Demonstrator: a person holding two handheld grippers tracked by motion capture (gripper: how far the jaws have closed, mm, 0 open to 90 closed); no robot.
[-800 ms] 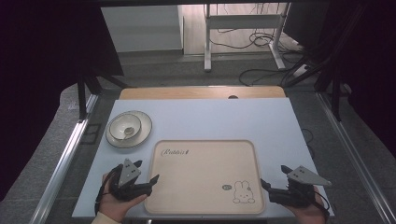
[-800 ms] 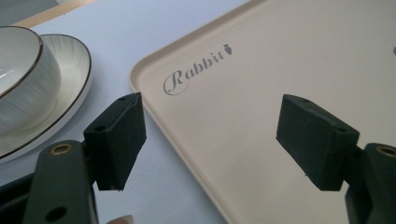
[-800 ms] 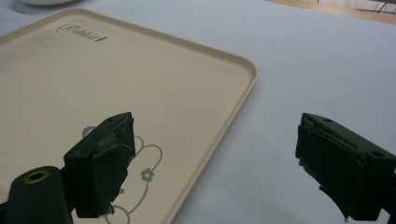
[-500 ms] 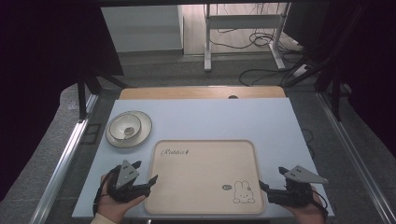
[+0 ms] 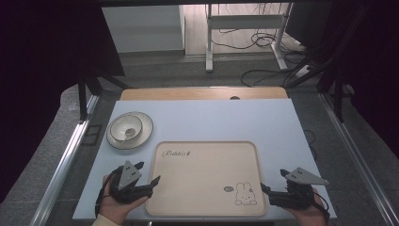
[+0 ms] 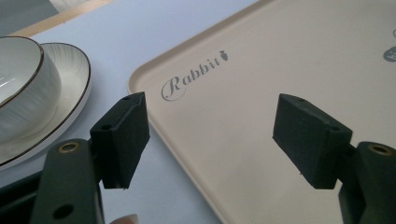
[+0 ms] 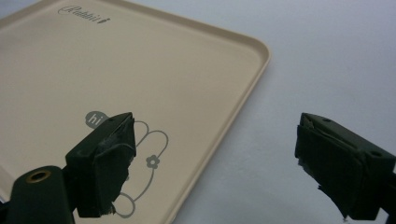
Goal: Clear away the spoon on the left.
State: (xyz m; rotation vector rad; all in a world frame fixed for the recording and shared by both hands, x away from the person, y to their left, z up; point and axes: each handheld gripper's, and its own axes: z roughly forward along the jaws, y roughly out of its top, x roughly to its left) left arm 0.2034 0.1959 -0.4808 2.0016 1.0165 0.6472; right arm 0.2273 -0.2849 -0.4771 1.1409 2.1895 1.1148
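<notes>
Both grippers barely shifted since earlier | left gripper [image 5: 151, 181], right gripper [image 5: 264, 189]: jaws wide, holding nothing, at tray [image 5: 207, 160] near corners | bowl [image 5: 126, 128] on plate [image 5: 143, 129], desk's left edge.

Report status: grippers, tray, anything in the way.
Left gripper and right gripper open, empty, flanking tray. Tray flat, bare. Bowl on plate clear, far-left.

Beige rectangular plastic tray [image 6: 261, 107] with rabbit print: right and near parts cut off in left gripper view; rabbit drawing [image 7: 140, 172] partly hidden behind a jaw in right gripper view. White dark-rimmed ceramic bowl [image 6: 21, 88] left of tray cropped at edge; its contents too small to tell in high view.
</notes>
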